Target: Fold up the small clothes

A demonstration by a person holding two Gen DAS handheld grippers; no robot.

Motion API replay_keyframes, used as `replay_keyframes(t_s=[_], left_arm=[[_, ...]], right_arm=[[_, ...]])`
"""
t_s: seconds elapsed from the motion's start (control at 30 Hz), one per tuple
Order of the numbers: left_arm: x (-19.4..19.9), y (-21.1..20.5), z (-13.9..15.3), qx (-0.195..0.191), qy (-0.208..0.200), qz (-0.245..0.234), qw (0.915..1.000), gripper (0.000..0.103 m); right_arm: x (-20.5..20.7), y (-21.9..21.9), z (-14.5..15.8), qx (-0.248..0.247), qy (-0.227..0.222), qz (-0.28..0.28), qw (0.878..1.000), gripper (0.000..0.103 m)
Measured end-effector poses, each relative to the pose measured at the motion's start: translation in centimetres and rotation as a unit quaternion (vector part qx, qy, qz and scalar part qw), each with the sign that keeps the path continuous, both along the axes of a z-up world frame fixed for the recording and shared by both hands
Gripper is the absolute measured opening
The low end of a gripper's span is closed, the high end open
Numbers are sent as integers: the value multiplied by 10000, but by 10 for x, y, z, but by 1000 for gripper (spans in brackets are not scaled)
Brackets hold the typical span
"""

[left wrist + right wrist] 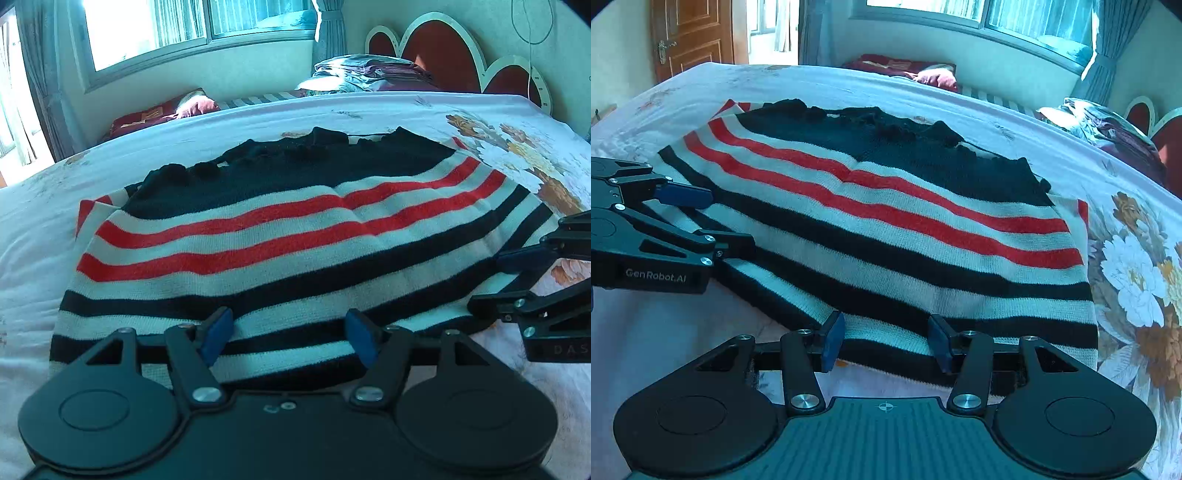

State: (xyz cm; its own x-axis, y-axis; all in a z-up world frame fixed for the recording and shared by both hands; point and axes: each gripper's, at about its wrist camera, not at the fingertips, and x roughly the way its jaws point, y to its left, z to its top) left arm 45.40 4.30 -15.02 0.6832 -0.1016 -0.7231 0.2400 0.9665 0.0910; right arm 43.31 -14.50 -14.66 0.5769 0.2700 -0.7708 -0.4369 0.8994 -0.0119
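Observation:
A small knit sweater [280, 236] with black, white and red stripes and a black top lies flat on the bed; it also shows in the right wrist view [886, 221]. My left gripper [291, 338] is open, its blue pads over the sweater's near hem. My right gripper [886, 341] is open, its pads over the hem near the sweater's corner. The right gripper [491, 280] shows at the right edge of the left wrist view. The left gripper [720, 218] shows at the left of the right wrist view, open at the sweater's other edge.
The bed has a white sheet with a flower print [1137, 273]. A stack of folded clothes [369, 72] lies by the red headboard [443, 48]. A red cushion [162, 114] lies beyond the bed under the window. A wooden door [694, 33] stands at the far left.

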Motion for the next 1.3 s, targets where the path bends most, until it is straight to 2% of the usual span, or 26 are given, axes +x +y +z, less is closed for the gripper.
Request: replay_keyframes(t_s=[0.07,0.1,0.2,0.3,0.33,0.37,0.4,0.43,0.47,0.57,0.8,0.87,0.93,1.0,1.03,1.1,1.17,1.3], left_arm=[[-2,5,7,30,-58,73,10000,67],[-3,11,11,33,-130,156,9998,67],[-5,38,16,24,-177,502,9986,65],[-6,60,14,-83,-117,732,9972,65],[-7,65,14,-139,-104,746,9971,66],[-8,67,13,-152,-91,764,9969,67],[-8,69,11,-155,-84,791,9967,67],[-8,70,10,-167,-70,798,9966,67],[-9,71,10,-140,-68,807,9966,67],[-11,78,5,-45,-49,804,9967,69],[-15,84,10,-22,-7,856,9963,68],[-20,82,16,2,-30,874,9962,69],[-24,83,16,-77,-23,899,9959,75],[-22,86,9,-152,105,1001,9948,75],[-21,87,8,-203,137,1054,9941,75],[-20,84,7,-129,156,1088,9939,76],[-19,81,7,-41,156,1104,9938,76],[-22,80,4,-43,102,1139,9934,76]], right_arm=[[1,-11,8,227,-43,-150,9996,50],[1,-20,16,306,-206,-370,9986,51],[7,-55,30,213,-545,-1089,9923,51],[19,-90,22,89,-238,-1647,9860,51],[21,-97,18,205,-88,-1659,9859,51],[22,-108,16,563,118,-1663,9844,50],[23,-115,14,840,288,-1694,9815,46],[22,-121,11,1033,455,-1663,9796,15],[20,-122,10,978,567,-1646,9799,5],[4,-119,3,648,446,-1510,9854,5],[-6,-104,5,56,201,-1502,9884,6],[-18,-95,23,-299,-416,-1423,9885,6],[-24,-86,36,-173,-681,-1117,9913,6],[-19,-79,37,11,-586,-955,9937,6],[-14,-75,30,-62,-447,-919,9947,6],[-4,-72,6,-368,113,-952,9947,6],[-9,-78,-3,-219,-51,-960,9951,6],[-9,-84,-3,-81,25,-1022,9947,6]])
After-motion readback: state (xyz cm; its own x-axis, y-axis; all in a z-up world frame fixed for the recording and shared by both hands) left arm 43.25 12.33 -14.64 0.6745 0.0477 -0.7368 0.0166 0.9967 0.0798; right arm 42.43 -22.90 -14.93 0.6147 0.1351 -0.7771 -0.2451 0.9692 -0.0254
